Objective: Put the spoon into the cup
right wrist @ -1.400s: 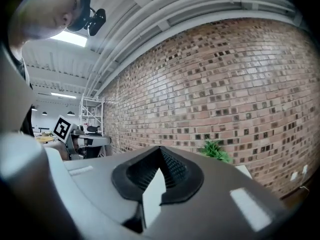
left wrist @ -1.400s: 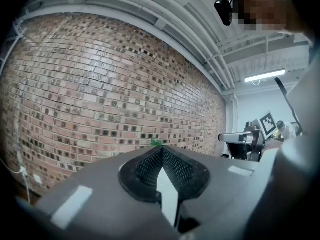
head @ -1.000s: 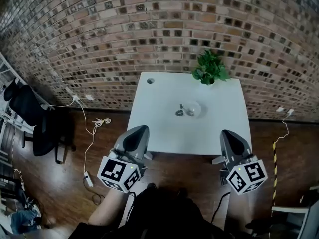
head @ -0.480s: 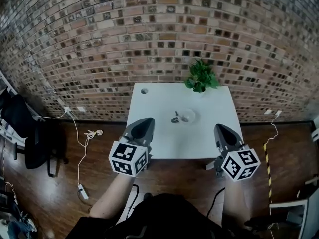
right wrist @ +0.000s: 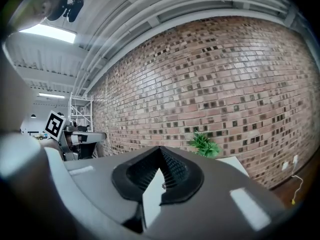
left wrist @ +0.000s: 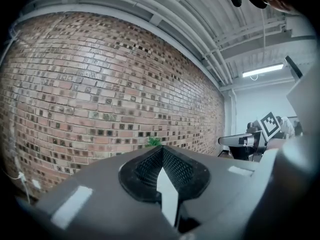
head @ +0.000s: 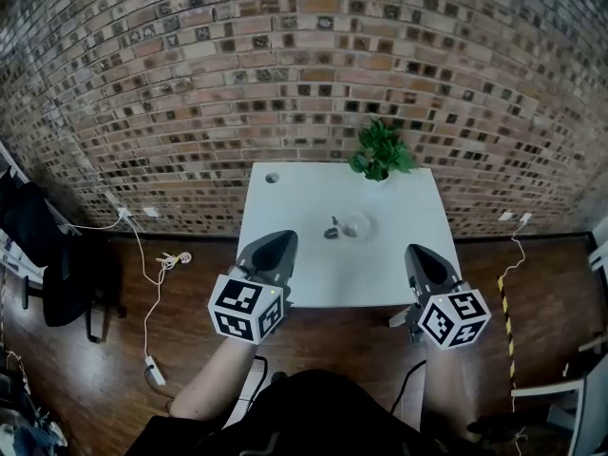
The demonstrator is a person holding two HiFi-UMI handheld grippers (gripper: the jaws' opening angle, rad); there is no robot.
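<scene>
On the white table, a small clear cup stands near the middle. A short dark spoon lies just left of it, and the two look close or touching. Both grippers hover at the table's near edge, well short of the cup. My left gripper is at the left front corner and my right gripper at the right front. Each points level toward the brick wall. In the left gripper view the left gripper has its jaws shut and empty. In the right gripper view the right gripper is the same.
A potted green plant stands at the table's back edge, and a round cable hole is at its back left corner. A brick wall rises behind. Cables lie on the wooden floor at left, beside a dark chair.
The head view has shifted and the table now sits more central. Both grippers have come forward to the table's near edge, the left one slightly to the right. The jaws have stayed shut.
</scene>
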